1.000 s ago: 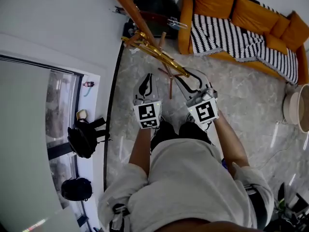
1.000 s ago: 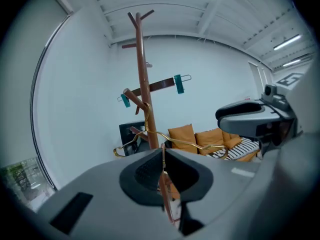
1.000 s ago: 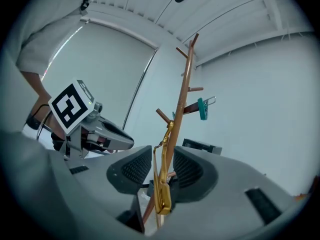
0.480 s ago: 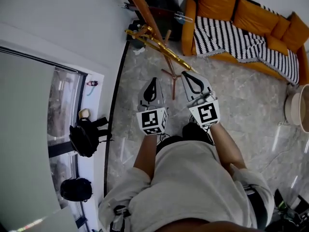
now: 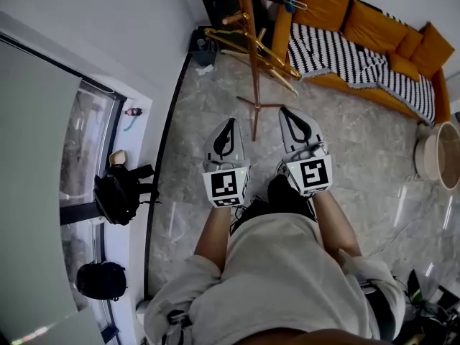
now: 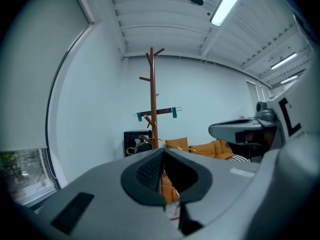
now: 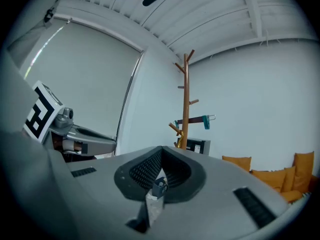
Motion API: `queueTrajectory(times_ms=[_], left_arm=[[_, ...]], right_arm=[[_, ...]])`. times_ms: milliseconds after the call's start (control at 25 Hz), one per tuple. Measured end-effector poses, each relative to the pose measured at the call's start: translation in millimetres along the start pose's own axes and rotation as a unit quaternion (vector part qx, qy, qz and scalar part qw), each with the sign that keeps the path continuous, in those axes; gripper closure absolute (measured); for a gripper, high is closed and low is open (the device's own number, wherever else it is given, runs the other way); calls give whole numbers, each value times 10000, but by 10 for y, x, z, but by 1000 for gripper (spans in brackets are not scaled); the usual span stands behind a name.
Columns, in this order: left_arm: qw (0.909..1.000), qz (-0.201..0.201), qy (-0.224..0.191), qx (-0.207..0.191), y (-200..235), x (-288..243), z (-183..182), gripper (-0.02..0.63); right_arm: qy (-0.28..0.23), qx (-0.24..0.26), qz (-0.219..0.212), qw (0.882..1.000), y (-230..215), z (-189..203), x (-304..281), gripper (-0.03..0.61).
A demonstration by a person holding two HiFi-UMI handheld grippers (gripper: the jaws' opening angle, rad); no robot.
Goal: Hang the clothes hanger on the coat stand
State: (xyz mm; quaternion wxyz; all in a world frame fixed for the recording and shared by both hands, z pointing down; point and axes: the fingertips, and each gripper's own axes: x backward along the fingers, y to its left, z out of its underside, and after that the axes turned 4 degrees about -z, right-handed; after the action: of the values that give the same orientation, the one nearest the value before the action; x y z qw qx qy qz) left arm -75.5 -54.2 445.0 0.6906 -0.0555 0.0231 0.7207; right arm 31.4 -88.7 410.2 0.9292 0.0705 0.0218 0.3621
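On the coat stand [image 5: 253,85] — clothes hanger [image 5: 280,65] hung; left gripper [image 5: 225,124], right gripper [image 5: 291,113] closed, empty — hanging apparently done, next only standing clear.

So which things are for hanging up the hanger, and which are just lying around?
For the job: coat stand, gold hanger on it, left tongs and right tongs, both shut and empty.

Just lying about: orange sofa, striped blanket, black bags, round basket.

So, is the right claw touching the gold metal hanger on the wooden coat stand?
Apart. The head view shows marble floor between the right claw and the gold metal hanger on the wooden coat stand.
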Motion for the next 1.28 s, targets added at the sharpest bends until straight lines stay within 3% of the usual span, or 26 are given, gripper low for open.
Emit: queueTrajectory(times_ms=[240,360,480,760,1280], left_arm=[[9986,131,-476,-165,-117,488,-267,604],[9973,228,-696,32,-229,667,-385,604],[9969,268,-731,134,-279,735,-421,604],[9981,212,-578,-34,-322,781,-486,604],[9958,212,-891,-10,-522,724,-710,604]], right_arm=[[-177,112,365,9991,219,-408,540,575],[-213,135,548,9982,249,-533,748,575],[-235,222,579,9978,250,-595,826,575],[-260,256,515,9980,196,-722,909,575],[-332,389,438,9977,104,-829,996,575]])
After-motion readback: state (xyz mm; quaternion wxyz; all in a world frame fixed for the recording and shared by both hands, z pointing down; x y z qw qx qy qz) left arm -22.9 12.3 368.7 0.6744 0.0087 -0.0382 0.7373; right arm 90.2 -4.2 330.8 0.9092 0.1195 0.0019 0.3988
